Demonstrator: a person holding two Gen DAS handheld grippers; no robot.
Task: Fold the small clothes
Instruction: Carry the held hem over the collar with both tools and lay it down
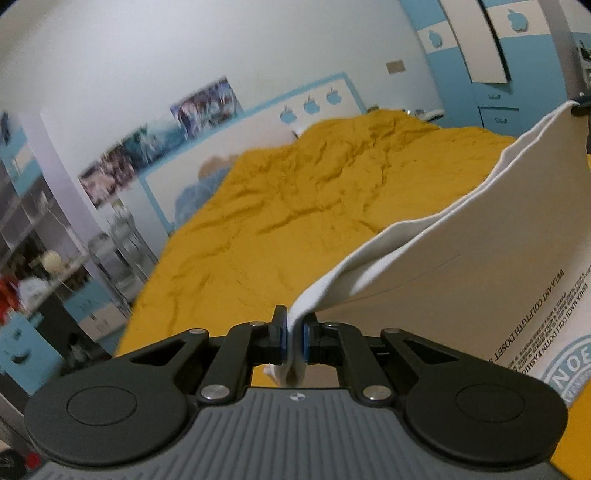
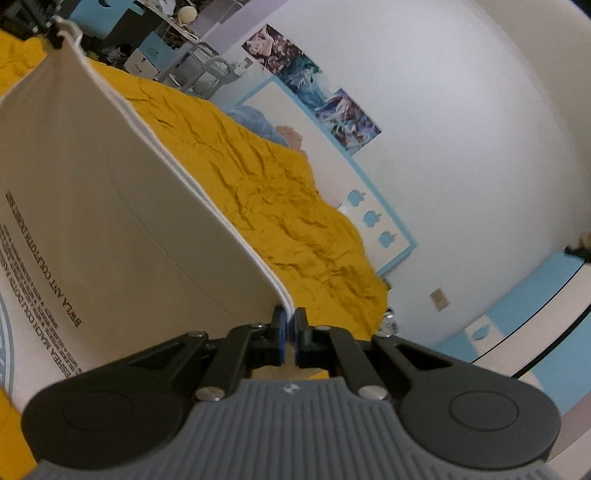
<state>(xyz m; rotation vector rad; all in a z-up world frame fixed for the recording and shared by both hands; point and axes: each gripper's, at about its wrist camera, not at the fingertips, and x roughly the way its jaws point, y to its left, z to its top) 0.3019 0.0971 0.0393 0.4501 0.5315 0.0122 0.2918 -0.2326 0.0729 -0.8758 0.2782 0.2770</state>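
Note:
A cream-white small garment [image 1: 491,236] with black printed text and a blue round emblem hangs stretched in the air above the bed. My left gripper [image 1: 294,332] is shut on its ribbed white edge at one corner. My right gripper [image 2: 289,325] is shut on the garment [image 2: 110,206] at the other corner of the same edge. The right gripper also shows far off in the left wrist view [image 1: 580,105], and the left gripper in the right wrist view [image 2: 51,27]. The garment's lower part is out of view.
A bed with a wrinkled mustard-yellow cover [image 1: 295,206] lies under the garment, also in the right wrist view [image 2: 280,206]. A white and blue headboard [image 1: 258,122] and posters stand behind it. Shelves with clutter [image 1: 44,258] stand beside the bed.

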